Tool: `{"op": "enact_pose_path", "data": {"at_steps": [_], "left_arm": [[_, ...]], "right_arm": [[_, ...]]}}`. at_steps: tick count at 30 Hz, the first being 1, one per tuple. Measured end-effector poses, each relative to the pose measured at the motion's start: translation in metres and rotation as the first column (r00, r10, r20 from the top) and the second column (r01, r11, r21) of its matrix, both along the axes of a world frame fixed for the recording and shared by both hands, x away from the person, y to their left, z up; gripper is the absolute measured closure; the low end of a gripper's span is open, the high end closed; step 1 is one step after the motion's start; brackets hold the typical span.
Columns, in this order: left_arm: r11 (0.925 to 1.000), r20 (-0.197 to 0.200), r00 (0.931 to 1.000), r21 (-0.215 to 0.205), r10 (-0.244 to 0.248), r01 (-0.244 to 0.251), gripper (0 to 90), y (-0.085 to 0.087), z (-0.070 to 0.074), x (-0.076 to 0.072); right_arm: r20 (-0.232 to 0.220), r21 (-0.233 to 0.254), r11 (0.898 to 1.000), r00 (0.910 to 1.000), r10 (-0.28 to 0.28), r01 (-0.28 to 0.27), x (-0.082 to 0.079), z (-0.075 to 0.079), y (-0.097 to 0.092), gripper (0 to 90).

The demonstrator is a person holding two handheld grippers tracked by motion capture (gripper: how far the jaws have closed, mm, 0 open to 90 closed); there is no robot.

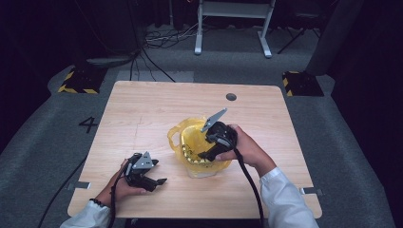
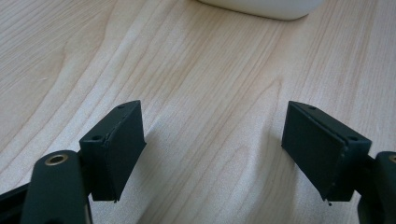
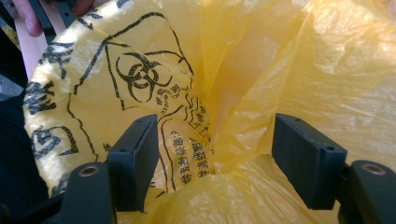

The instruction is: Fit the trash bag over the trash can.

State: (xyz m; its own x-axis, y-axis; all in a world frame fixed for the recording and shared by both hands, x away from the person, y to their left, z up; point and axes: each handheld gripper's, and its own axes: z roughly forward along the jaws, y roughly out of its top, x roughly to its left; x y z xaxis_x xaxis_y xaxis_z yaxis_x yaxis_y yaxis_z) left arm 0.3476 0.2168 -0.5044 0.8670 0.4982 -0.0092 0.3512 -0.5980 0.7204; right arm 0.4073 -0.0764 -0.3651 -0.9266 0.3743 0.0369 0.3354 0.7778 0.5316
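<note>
Scene: I work at a wooden table point(image 1: 142, 109), tongs in each hand.
Bag: a yellow plastic bag point(image 1: 190, 135) with a black biohazard mark lines a white bin point(image 1: 205, 172) near the table's middle, towards my side.
Right tongs point(image 1: 205, 154): tipped down into the bag's mouth, jaws wide apart; the plastic lies between them, but neither pad point(image 3: 135, 158) presses on it.
Left tongs point(image 1: 160, 181): low over bare wood just left of the bin, jaws spread, holding nothing.

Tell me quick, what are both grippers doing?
Left gripper: open, holding nothing, over the table.
Right gripper: open, inside the yellow bag, not gripping it.
</note>
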Motion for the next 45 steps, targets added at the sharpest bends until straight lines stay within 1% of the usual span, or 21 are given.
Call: {"op": "enact_pose_path", "data": {"at_steps": [5,8,9,12,17,20,25,27,30,35,39,42,45], "left_arm": [[1.0000,0.000,1.0000,0.000,0.000,0.000,21.1,0.000,0.000,0.000],[1.0000,0.000,1.0000,0.000,0.000,0.000,21.1,0.000,0.000,0.000],[1.0000,0.000,1.0000,0.000,0.000,0.000,21.1,0.000,0.000,0.000],[1.0000,0.000,1.0000,0.000,0.000,0.000,21.1,0.000,0.000,0.000],[1.0000,0.000,1.0000,0.000,0.000,0.000,21.2,0.000,0.000,0.000],[1.0000,0.000,1.0000,0.000,0.000,0.000,21.1,0.000,0.000,0.000],[1.0000,0.000,1.0000,0.000,0.000,0.000,21.1,0.000,0.000,0.000],[1.0000,0.000,1.0000,0.000,0.000,0.000,21.1,0.000,0.000,0.000],[1.0000,0.000,1.0000,0.000,0.000,0.000,21.1,0.000,0.000,0.000],[1.0000,0.000,1.0000,0.000,0.000,0.000,21.1,0.000,0.000,0.000],[1.0000,0.000,1.0000,0.002,-0.001,0.001,21.1,0.000,0.000,0.000],[1.0000,-0.001,1.0000,0.002,-0.001,0.001,21.1,0.000,0.000,0.000],[1.0000,0.000,1.0000,0.002,-0.001,0.001,21.1,0.000,0.000,0.000]], "right_arm": [[0.004,0.027,1.000,1.0000,-0.001,0.001,0.000,-0.001,-0.001,30.7],[0.034,0.028,1.000,0.9994,-0.005,0.004,-0.002,-0.001,-0.001,30.6],[0.061,0.025,1.000,0.9981,-0.003,0.002,-0.004,0.000,0.000,30.6],[0.106,0.001,1.000,0.9944,0.000,-0.001,-0.008,0.003,0.002,31.3],[0.136,-0.025,1.000,0.9907,-0.003,0.007,-0.010,0.003,0.002,31.9],[0.138,-0.013,1.000,0.9903,-0.006,0.008,-0.011,0.004,0.001,30.7],[0.167,0.001,1.000,0.9860,-0.007,0.007,-0.014,0.008,-0.001,29.6],[0.184,0.012,1.000,0.9829,-0.003,0.001,-0.015,0.010,-0.002,29.4],[0.198,0.026,1.000,0.9801,-0.005,0.000,-0.018,0.014,-0.005,29.0],[0.208,0.055,0.999,0.9781,-0.012,0.000,-0.021,0.020,-0.012,29.4],[0.216,0.064,0.998,0.9763,-0.006,-0.008,-0.025,0.024,-0.019,31.9],[0.228,0.076,0.997,0.9736,-0.011,-0.006,-0.028,0.027,-0.025,32.1],[0.239,0.088,0.996,0.9707,-0.027,0.006,-0.030,0.030,-0.032,32.0]]}}
